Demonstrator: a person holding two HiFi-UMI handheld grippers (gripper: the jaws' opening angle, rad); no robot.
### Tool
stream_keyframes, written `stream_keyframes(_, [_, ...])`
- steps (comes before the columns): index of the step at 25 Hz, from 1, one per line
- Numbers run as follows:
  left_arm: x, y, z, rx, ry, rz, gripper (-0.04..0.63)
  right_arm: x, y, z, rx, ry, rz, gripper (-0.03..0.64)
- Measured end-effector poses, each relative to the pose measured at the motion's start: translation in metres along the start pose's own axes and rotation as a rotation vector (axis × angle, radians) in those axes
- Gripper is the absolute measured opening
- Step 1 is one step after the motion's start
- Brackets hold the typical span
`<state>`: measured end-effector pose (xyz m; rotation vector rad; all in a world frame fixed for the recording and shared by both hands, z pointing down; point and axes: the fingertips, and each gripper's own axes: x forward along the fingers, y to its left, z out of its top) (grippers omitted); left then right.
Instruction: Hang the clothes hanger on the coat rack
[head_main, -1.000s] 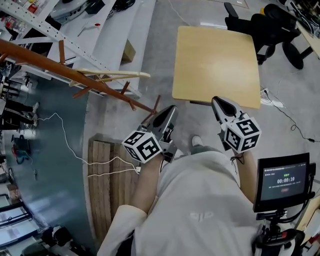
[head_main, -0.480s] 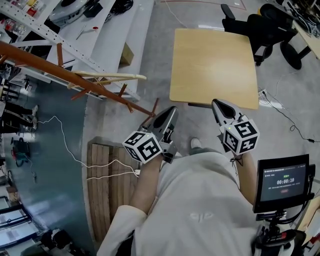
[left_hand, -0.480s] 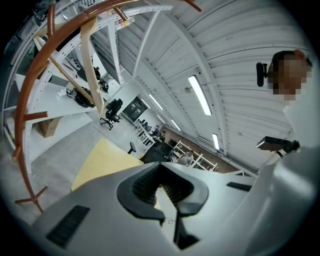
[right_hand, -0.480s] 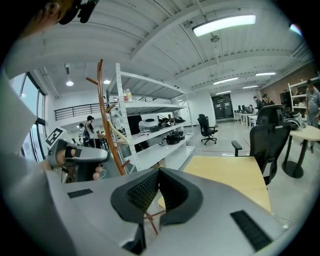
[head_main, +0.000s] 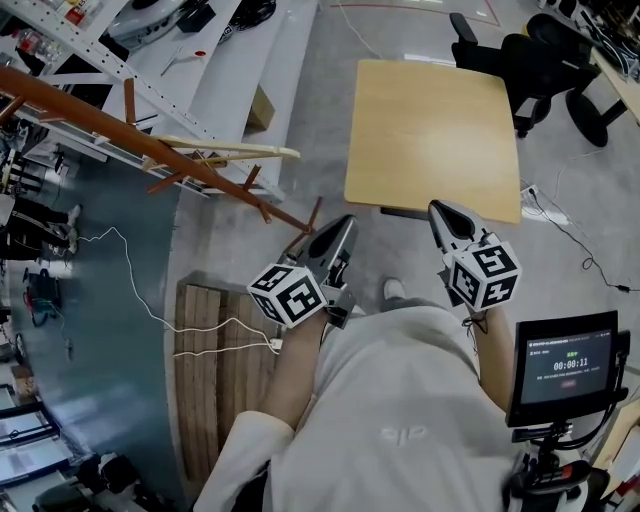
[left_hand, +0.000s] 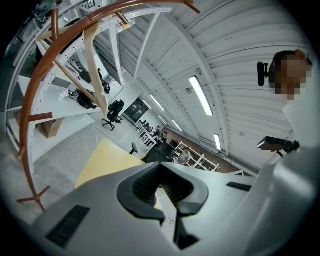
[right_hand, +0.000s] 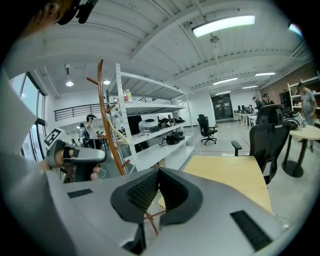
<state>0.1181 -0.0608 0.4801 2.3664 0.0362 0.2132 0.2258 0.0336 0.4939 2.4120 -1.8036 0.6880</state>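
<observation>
Jaws are closed on nothing at left gripper (head_main: 344, 224) and right gripper (head_main: 441, 211), since the pale wooden clothes hanger (head_main: 230, 150) is hung on the brown wooden coat rack (head_main: 60, 106).

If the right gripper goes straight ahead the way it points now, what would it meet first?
Most likely the wooden table. The right gripper, jaws together and empty, aims at its near edge. Depth is unclear, so it might pass just over the top.
</observation>
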Motion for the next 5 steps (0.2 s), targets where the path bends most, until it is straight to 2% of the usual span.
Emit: stream_keyframes(5, [-0.0033, 0.0015, 0.0, -0.006, -0.005, 0.008, 0.006, 0.0006, 0.0022, -0.0029, -0.006, 0.014, 0.005, 0.012])
